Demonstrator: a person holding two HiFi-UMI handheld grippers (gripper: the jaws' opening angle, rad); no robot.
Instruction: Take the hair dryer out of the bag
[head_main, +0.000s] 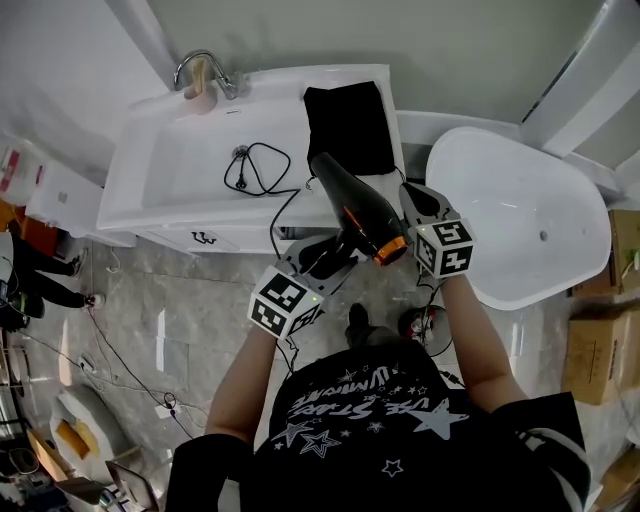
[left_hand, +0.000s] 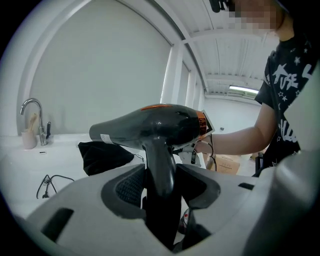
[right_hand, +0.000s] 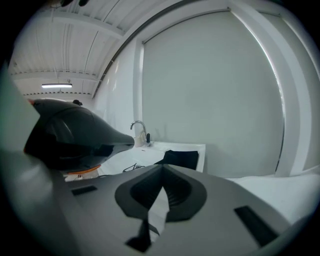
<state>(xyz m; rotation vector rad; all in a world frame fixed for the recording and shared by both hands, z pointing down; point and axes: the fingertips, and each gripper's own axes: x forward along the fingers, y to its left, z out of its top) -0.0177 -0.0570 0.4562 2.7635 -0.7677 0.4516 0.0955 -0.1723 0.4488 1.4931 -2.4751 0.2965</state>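
Note:
The black hair dryer (head_main: 355, 215) with an orange ring at its rear hangs in the air in front of the sink, nozzle toward the counter. My left gripper (head_main: 335, 258) is shut on its handle; in the left gripper view the handle (left_hand: 160, 175) stands upright between the jaws (left_hand: 159, 180). The black bag (head_main: 348, 125) lies flat and empty-looking on the counter's right end. The dryer's cord (head_main: 255, 170) trails into the basin. My right gripper (head_main: 415, 198) hovers just right of the dryer's rear, shut with nothing in it (right_hand: 161, 172); the dryer body (right_hand: 70, 135) fills that view's left.
A white sink unit (head_main: 180, 150) with a chrome faucet (head_main: 200, 65) and a cup (head_main: 203, 95) stands ahead. A white bathtub (head_main: 520, 220) is at the right, with cardboard boxes (head_main: 600, 340) beyond it. Cables run over the tiled floor at the left.

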